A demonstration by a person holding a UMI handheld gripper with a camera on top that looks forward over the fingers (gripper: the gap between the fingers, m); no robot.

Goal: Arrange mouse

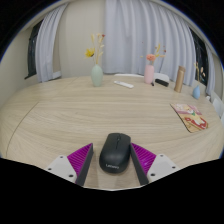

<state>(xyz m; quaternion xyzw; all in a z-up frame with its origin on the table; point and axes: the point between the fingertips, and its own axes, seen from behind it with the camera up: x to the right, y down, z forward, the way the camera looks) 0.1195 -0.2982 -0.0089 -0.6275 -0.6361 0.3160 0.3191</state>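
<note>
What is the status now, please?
Claw open. Mouse on the table between its fingers, gaps both sides. Nothing in the way.

One mouse, black, on the worktop. One tool; two fingers, two purple pads. Two vases: one pale green with flowers, one pink. One book or magazine. One white flat item. A few small bottles at the far side; number unclear.
</note>
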